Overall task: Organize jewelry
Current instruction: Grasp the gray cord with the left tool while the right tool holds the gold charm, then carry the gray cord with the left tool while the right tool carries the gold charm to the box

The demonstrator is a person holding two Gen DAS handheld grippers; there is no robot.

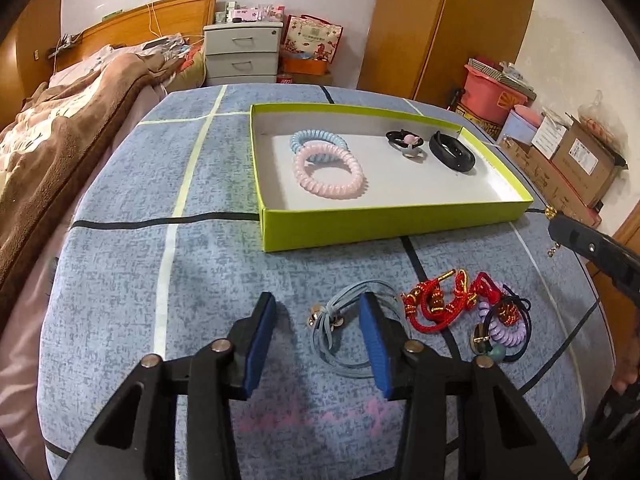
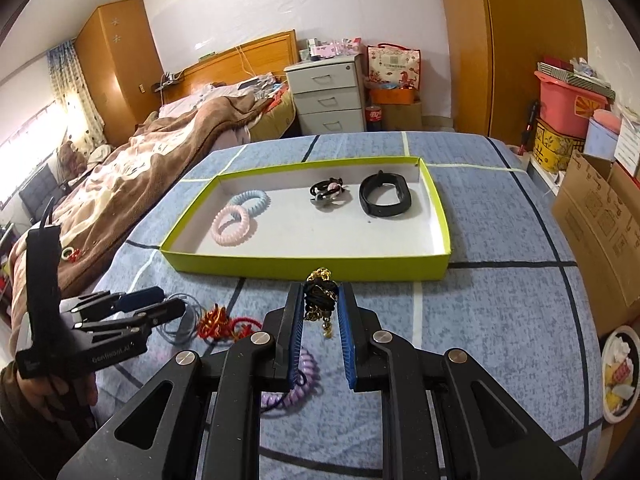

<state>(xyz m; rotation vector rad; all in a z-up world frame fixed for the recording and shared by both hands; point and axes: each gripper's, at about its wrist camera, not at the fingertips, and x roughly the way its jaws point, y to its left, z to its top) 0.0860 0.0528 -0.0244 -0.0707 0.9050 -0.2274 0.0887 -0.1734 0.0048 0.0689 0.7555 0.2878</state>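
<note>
A lime-green shallow box (image 1: 380,224) (image 2: 304,264) lies on the blue bedspread. It holds a pink coil band (image 1: 328,176) (image 2: 232,226), a blue coil band (image 1: 316,140), a small black tie with a pink bead (image 1: 404,142) and a black band (image 1: 452,152) (image 2: 384,194). My left gripper (image 1: 318,312) is open and straddles a grey-blue cord band (image 1: 340,332). My right gripper (image 2: 320,300) is shut on a black and gold chain bracelet (image 2: 320,296), held just in front of the box. Red cord bracelets (image 1: 440,300) and a purple coil band (image 1: 504,328) lie beside.
A brown blanket (image 1: 60,140) covers the bed at the left. White drawers (image 2: 328,92) stand behind, a wooden wardrobe (image 2: 500,40) at the right. Cardboard boxes (image 2: 600,220) and a pink bin (image 2: 568,104) line the right side.
</note>
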